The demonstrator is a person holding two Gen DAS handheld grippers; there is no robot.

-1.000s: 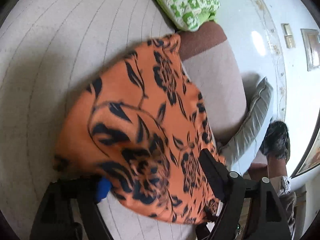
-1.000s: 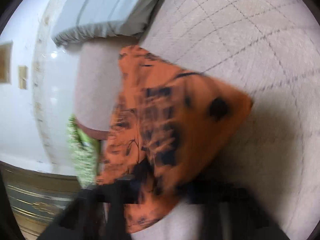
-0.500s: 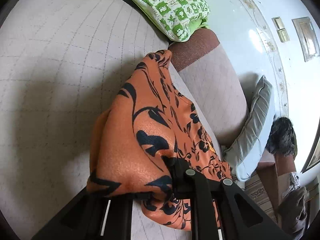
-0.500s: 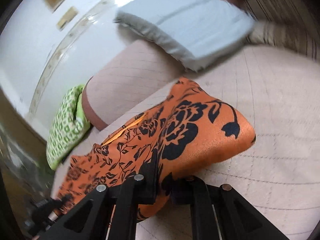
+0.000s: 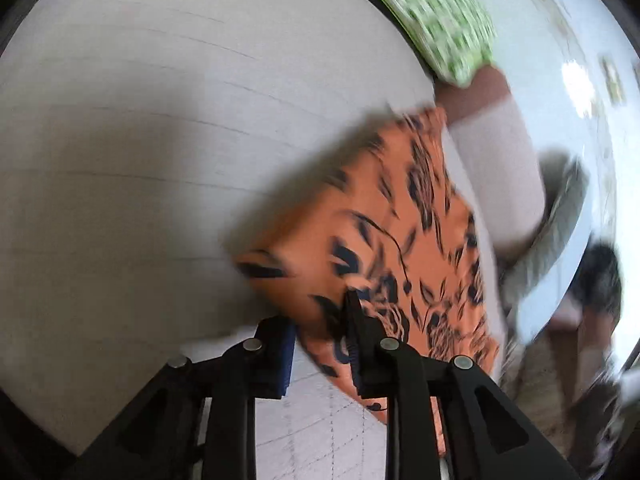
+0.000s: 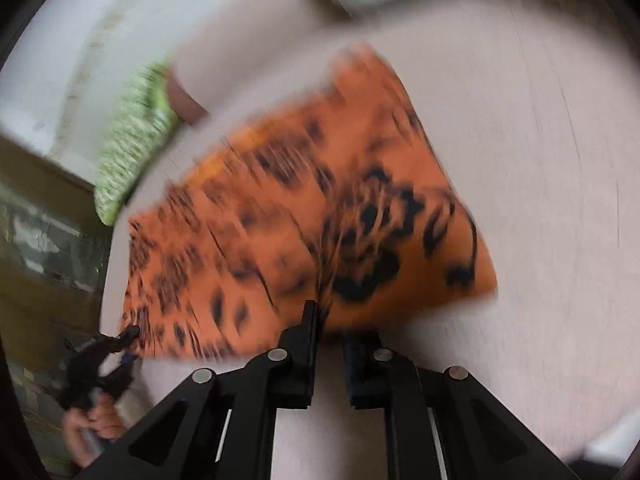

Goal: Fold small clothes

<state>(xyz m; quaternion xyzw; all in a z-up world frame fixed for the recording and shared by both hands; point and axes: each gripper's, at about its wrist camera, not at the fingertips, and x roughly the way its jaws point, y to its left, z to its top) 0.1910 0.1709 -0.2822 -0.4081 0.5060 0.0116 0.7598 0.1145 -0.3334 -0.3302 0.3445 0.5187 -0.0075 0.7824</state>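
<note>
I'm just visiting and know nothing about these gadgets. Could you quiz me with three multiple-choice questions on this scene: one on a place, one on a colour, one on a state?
1. The green-patterned pillow lies: A on the orange garment; B beyond it, apart; C under it.
2. The garment's print is: A black; B blue; C white.
3. Between the left gripper's fingers: A nothing; B the pillow; C the garment's edge.

B: a pale cushion shows between them. A: dark flowers on orange. C: cloth fills the opening jaws.
</note>
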